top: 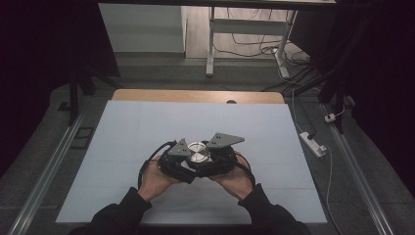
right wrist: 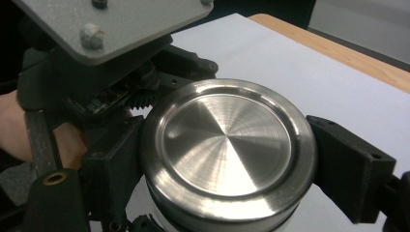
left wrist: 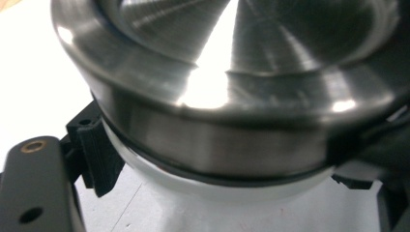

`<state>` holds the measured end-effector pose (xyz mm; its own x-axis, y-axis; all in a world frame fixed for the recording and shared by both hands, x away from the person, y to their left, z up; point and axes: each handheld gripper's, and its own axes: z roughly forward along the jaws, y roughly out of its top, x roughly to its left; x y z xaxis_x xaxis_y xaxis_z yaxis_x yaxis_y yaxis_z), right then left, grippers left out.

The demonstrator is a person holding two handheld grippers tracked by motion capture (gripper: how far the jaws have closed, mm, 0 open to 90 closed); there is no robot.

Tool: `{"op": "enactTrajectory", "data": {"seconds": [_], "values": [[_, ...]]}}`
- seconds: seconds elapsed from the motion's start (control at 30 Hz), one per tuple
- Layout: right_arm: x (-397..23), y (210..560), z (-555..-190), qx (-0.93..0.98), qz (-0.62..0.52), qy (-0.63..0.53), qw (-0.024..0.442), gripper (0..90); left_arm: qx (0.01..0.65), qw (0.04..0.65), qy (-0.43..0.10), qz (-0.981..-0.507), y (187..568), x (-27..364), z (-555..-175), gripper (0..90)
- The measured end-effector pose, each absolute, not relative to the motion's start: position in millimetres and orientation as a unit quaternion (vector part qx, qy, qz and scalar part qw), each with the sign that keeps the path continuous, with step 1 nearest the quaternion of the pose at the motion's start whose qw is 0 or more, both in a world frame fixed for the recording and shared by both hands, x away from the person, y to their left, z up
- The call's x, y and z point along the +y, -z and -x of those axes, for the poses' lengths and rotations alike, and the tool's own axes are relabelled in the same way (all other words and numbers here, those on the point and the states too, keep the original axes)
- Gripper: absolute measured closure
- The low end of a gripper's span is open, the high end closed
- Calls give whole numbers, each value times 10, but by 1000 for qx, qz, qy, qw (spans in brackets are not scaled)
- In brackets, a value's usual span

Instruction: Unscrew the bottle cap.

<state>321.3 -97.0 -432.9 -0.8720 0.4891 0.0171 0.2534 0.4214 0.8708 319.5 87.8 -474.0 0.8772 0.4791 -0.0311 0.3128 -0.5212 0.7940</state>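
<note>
A white jar (left wrist: 212, 186) with a brushed steel lid (right wrist: 227, 150) stands at the middle of the white sheet (top: 147, 127). In the high view the jar (top: 198, 152) sits between both grippers, close to the person's hands. My left gripper (left wrist: 222, 179) is shut on the jar's white body just under the lid, and one ribbed pad (left wrist: 99, 159) presses its side. My right gripper (right wrist: 227, 159) is shut on the lid's rim, a black finger (right wrist: 355, 174) on each side. The left gripper (top: 178, 161) comes in from the left and the right gripper (top: 218, 159) from the right.
The white sheet covers a wooden table whose far edge (top: 195, 95) shows bare. A power strip (top: 313, 143) and cables lie on the floor to the right. A white desk frame (top: 210, 44) stands beyond the table. Metal rails run along both sides.
</note>
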Motion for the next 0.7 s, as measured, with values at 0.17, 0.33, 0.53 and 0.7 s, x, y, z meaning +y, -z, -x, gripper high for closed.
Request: {"op": "enactTrajectory", "data": {"seconds": [0.17, 0.33, 0.53, 0.7], "values": [[-1023, 4297, -3243, 845, -183, -494, 91, 181, 199, 443, -74, -871, 4721, 908, -3202, 154], [-1103, 4278, -3319, 856, -124, -500, 41, 180, 154, 442, -55, -882, 4705, 910, -3181, 154], [-1215, 4324, -3428, 861, -50, -507, -8, 179, 131, 437, -47, -889, 4720, 862, -3161, 154], [-1243, 4368, -3461, 854, -51, -517, -32, 123, 130, 434, -48, -890, 4725, 839, -3149, 154]]}}
